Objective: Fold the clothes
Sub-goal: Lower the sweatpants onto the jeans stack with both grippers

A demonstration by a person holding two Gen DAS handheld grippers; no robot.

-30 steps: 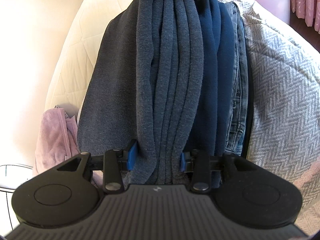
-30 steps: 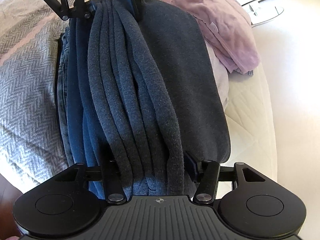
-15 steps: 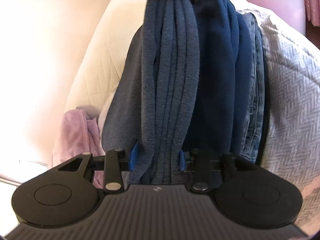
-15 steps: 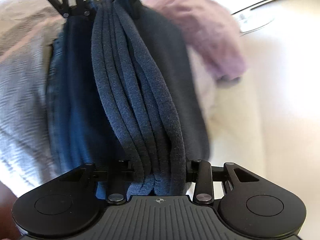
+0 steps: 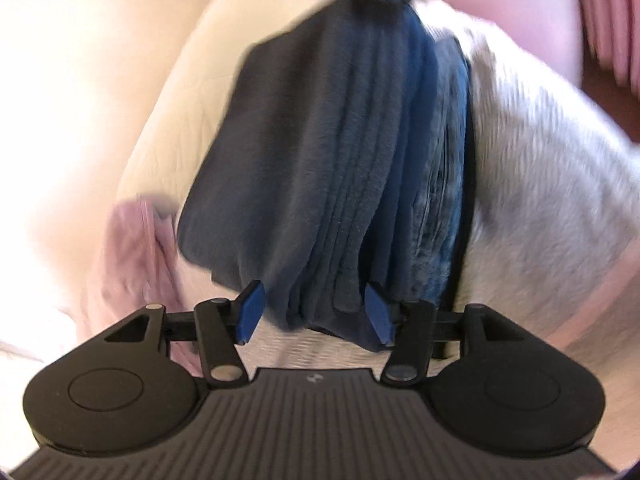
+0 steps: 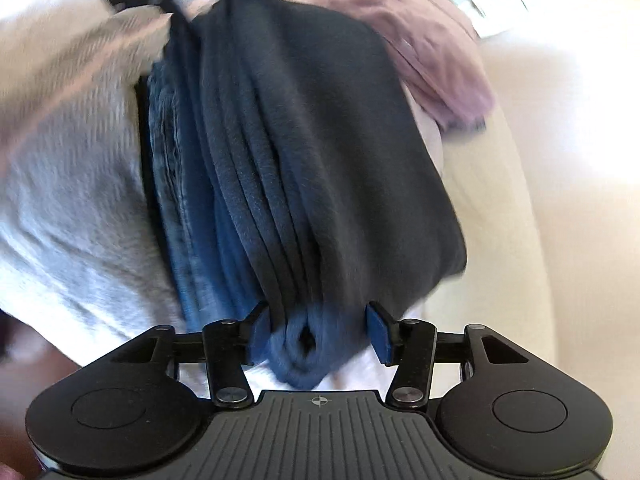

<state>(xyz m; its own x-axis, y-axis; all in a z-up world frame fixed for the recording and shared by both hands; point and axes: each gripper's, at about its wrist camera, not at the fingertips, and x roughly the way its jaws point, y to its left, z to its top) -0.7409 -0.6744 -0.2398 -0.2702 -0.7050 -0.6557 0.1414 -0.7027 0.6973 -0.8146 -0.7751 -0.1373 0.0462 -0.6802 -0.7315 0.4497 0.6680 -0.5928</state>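
A folded dark grey-blue garment (image 5: 320,168) lies stretched between my two grippers, over a stack of folded blue clothes and jeans (image 5: 440,200). My left gripper (image 5: 314,314) is open, its blue pads apart on either side of the garment's near end. My right gripper (image 6: 318,332) is open too, with the bunched end of the garment (image 6: 308,340) loose between its pads. The garment also shows in the right wrist view (image 6: 320,152). Both views are blurred by motion.
A grey herringbone blanket (image 5: 540,184) lies beside the stack, also in the right wrist view (image 6: 68,168). A pink-lilac garment (image 5: 128,248) lies on the cream quilted surface (image 5: 180,100), also in the right wrist view (image 6: 432,56). Pink curtains (image 5: 608,20) hang far right.
Both grippers have opened and let go of the dark garment. It has dropped and spread flatter onto the stack. Both cameras have drawn back a little.
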